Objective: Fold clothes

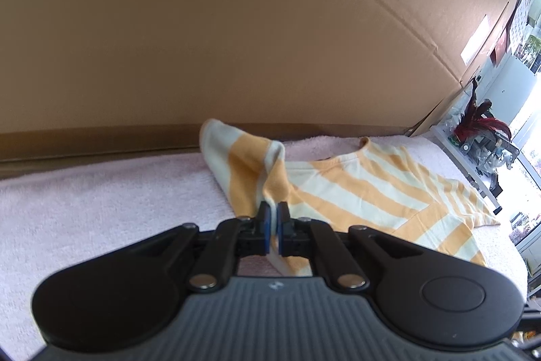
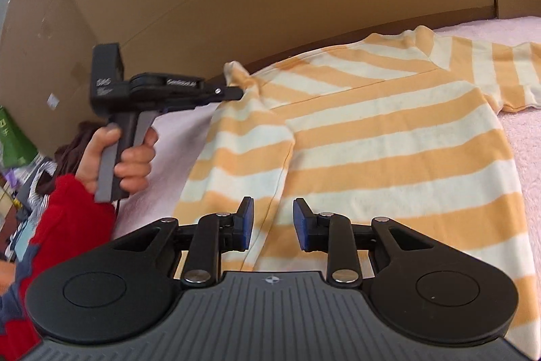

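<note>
On pink terry-covered worktop (image 2: 527,158), against brown cardboard wall (image 1: 236,22): orange-and-cream striped cotton T-shirt (image 2: 389,137), spread flat.
Left claw (image 1: 273,219), held by hand (image 2: 118,158) in red sleeve (image 2: 67,225), clamped on lifted sleeve end; right claw (image 2: 273,225) agape over hem.

— What stands behind the pink towel cover (image 1: 84,192)?
— A tall brown cardboard wall (image 1: 236,22), creased, along the far side.
— And right?
— Bright daylight, white shelving (image 1: 473,164) with clutter.
</note>
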### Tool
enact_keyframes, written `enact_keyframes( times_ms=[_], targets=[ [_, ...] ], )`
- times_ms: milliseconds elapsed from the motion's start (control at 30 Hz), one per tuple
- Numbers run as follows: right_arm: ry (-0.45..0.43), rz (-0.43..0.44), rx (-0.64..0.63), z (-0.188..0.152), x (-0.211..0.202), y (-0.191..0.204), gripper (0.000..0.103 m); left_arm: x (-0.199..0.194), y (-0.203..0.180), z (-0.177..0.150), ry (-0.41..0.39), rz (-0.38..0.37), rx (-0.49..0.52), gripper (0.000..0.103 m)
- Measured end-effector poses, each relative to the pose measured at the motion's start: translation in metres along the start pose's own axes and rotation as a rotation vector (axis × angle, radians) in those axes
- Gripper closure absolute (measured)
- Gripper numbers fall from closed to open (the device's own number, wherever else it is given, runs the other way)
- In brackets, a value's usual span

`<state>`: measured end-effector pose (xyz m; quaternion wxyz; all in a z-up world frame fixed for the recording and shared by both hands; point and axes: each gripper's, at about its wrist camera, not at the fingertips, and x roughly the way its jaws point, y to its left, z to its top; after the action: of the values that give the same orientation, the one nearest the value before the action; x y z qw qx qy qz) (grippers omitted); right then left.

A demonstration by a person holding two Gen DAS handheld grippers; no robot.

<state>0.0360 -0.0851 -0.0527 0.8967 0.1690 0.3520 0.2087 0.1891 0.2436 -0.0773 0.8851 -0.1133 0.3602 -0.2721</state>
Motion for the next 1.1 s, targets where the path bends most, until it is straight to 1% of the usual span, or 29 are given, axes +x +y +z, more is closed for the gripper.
enact_keyframes(
  times_ms=[33,133,200,300,333,433,500,567,600,633,700,800,833,900,967,1067,1100],
  targets=[
    [-0.009,-0.007,0.023,0.005,0.007,-0.005,0.073,0.0,0.0,0.0,0.0,-0.003,0.0,0.103],
    [-0.025,-0.019,-0.016,0.013,0.019,-0.003,0.073,0.001,0.003,-0.001,0.0,-0.026,-0.016,0.103],
    [-0.035,-0.027,-0.042,0.019,0.027,-0.001,0.098,0.001,0.005,-0.001,0.0,-0.029,-0.024,0.103],
    [-0.064,-0.141,-0.116,0.022,0.037,0.01,0.099,0.0,0.003,0.0,0.002,-0.018,-0.014,0.103],
    [-0.064,-0.145,-0.117,0.023,0.039,0.011,0.099,0.0,0.002,0.0,0.003,-0.011,-0.005,0.103],
    [-0.084,-0.176,-0.179,0.02,0.041,0.018,0.098,0.0,-0.002,0.0,0.005,0.008,0.021,0.103],
    [-0.089,-0.188,-0.211,0.019,0.042,0.021,0.097,-0.001,-0.001,0.001,0.002,0.014,0.016,0.103],
    [-0.099,-0.193,-0.184,0.019,0.032,0.019,0.096,-0.004,0.0,0.002,-0.008,0.015,0.01,0.103],
    [-0.104,-0.196,-0.17,0.018,0.027,0.019,0.087,-0.006,0.0,0.003,-0.018,0.012,0.008,0.103],
    [-0.109,-0.199,-0.156,0.018,0.023,0.018,0.085,-0.008,-0.001,0.004,-0.026,0.006,0.01,0.103],
    [-0.116,-0.09,-0.17,0.011,0.006,0.03,0.084,-0.006,-0.003,0.004,-0.022,0.013,0.018,0.103],
    [-0.018,0.102,-0.242,-0.008,0.001,0.058,0.084,-0.001,-0.005,0.003,-0.007,0.028,0.022,0.103],
    [0.004,0.134,-0.294,-0.017,0.003,0.072,0.084,0.001,-0.005,0.003,-0.002,0.034,0.021,0.103],
    [0.036,0.142,-0.396,-0.033,0.009,0.097,0.084,0.002,-0.005,0.003,-0.001,0.034,0.02,0.103],
    [0.055,0.114,-0.463,-0.045,0.016,0.113,0.084,0.002,-0.005,0.003,-0.001,0.034,0.018,0.103],
    [0.051,0.056,-0.478,-0.051,0.021,0.117,0.087,0.002,-0.005,0.003,-0.003,0.033,0.017,0.103],
    [0.051,0.054,-0.475,-0.051,0.02,0.117,0.088,0.002,-0.005,0.003,-0.005,0.033,0.018,0.103]
  ],
)
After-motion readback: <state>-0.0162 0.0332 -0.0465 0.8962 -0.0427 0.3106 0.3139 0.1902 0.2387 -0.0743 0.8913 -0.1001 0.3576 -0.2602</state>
